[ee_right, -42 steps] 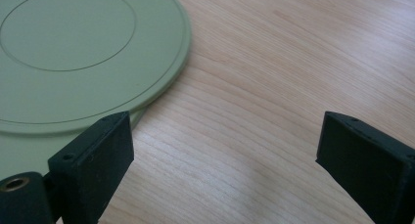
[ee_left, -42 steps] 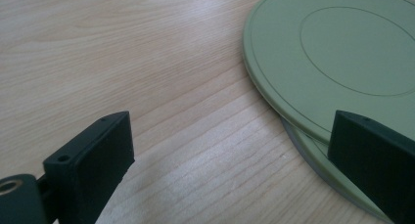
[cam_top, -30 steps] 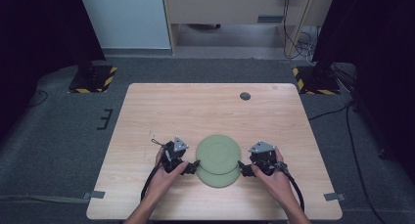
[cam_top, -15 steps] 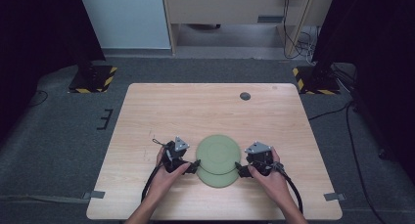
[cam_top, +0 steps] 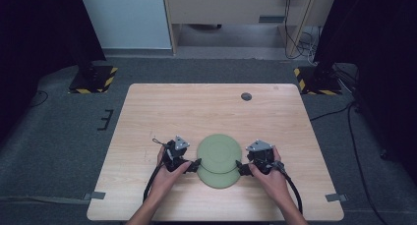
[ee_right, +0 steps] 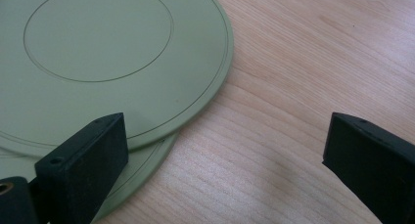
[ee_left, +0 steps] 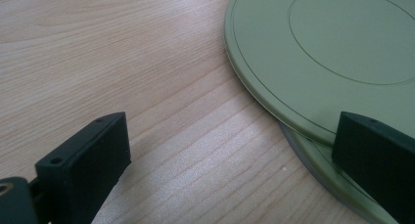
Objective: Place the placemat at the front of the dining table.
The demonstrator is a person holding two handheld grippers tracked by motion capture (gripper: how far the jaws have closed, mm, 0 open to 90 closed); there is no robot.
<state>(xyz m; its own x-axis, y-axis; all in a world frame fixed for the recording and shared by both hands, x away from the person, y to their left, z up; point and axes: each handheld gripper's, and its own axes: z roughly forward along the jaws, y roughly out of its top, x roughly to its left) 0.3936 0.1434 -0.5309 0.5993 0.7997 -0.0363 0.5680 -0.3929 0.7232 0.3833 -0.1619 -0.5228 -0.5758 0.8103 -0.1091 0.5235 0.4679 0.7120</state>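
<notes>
Two green plates lie stacked near the desk's (cam_top: 162, 107) front edge, the upper plate (cam_top: 219, 152) shifted toward the far edge off the lower plate (cam_top: 216, 178). The left gripper (cam_top: 193, 164) and right gripper (cam_top: 241, 167) flank them, fingers spread wide, each with one finger over the plates' rims, pinching nothing.

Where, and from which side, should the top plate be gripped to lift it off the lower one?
Probably the top plate's thin rim, from the side, level with the table. It lies flat, shifted back on the lower plate, so its side edges overhang bare wood. The left gripper and right gripper, both open, already flank it there.
</notes>
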